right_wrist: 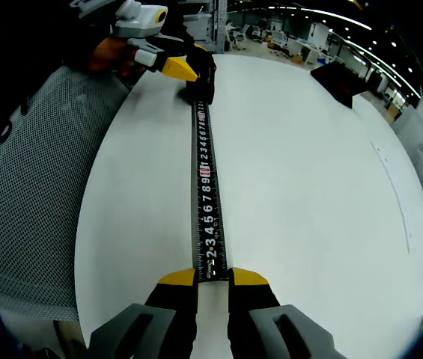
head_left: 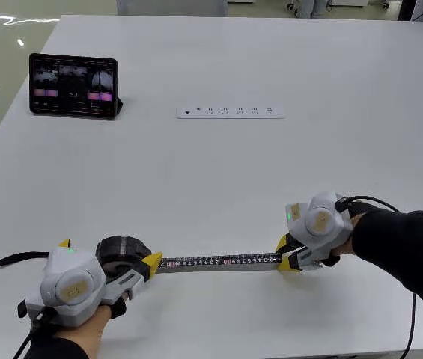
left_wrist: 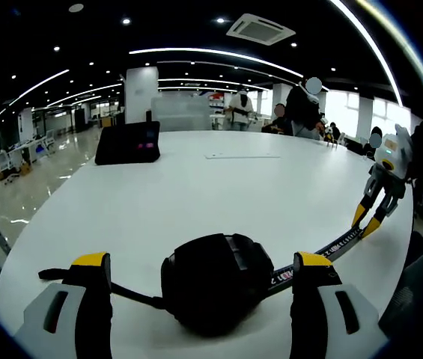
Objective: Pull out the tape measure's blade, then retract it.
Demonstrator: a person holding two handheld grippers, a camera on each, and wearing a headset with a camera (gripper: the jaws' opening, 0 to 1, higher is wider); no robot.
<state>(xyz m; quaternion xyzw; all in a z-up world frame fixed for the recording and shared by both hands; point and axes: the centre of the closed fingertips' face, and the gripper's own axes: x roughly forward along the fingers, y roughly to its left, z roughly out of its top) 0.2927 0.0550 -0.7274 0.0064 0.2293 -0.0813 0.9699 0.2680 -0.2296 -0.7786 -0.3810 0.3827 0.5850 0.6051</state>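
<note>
Between the left fingers (left_wrist: 90,299): the black tape measure case (left_wrist: 215,280) sits on the white bench (head_left: 271,172). Its black wrist strap (head_left: 18,259) trails out past the outer finger.
Left fingers: spread wide, one on each side of the case with a gap at either side. They fence the case in rather than clamp it.
Right fingers (right_wrist: 250,278): clenched on the tip end of the blade (right_wrist: 206,187), low to the bench.
Blade: it runs straight and flat from the mouth of the case, past the inner left finger, to the right fingers, with the printed numbers facing up.
Step in hand: the pull-out, by my reading. A good stretch is drawn and the two pairs of fingers stand well apart. Retraction is not yet begun.
Next move: if this length is enough, the right fingers should walk the tip back toward the left fingers, keeping hold so the spring cannot whip it home. The case looks unheld, so it may slide toward the right fingers unless the left fingers close on it or brace it first.
Container: the case is the one housing here. The rest of the coiled blade is presumably inside it, hidden from sight.
Beyond the fingers: a tablet (head_left: 72,86) propped on its stand and a white power strip (head_left: 230,112) lie well away from both pairs, off the blade's line.
</note>
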